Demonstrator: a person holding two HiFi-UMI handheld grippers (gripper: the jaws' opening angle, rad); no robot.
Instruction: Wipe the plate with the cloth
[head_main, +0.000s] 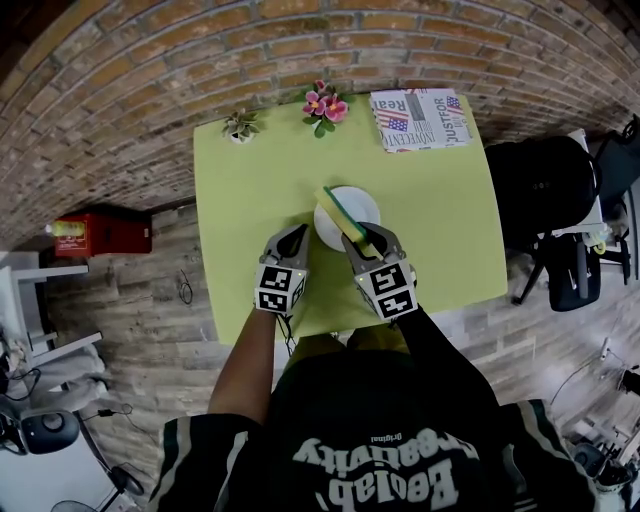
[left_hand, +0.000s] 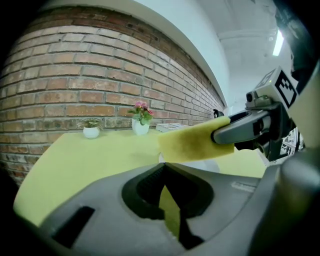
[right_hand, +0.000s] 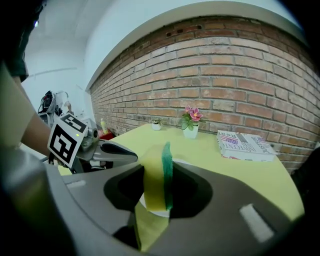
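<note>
A white plate (head_main: 360, 202) sits near the middle of the yellow-green table (head_main: 250, 200). My right gripper (head_main: 362, 246) is shut on the cloth (head_main: 344, 214), a thick yellow pad with a green face, held on edge over the plate. In the right gripper view the cloth (right_hand: 157, 175) stands upright between the jaws, with the plate (right_hand: 154, 212) below it. My left gripper (head_main: 293, 240) is just left of the plate, jaws together and holding nothing. From the left gripper view I see the cloth (left_hand: 192, 141) sticking out of the right gripper (left_hand: 250, 127), above the plate (left_hand: 205, 165).
At the table's far edge stand a small green plant (head_main: 240, 125), a pot of pink flowers (head_main: 325, 105) and a printed book (head_main: 420, 118). A black office chair (head_main: 545, 190) is to the right. A red box (head_main: 100, 232) lies on the floor at left. Behind runs a brick wall.
</note>
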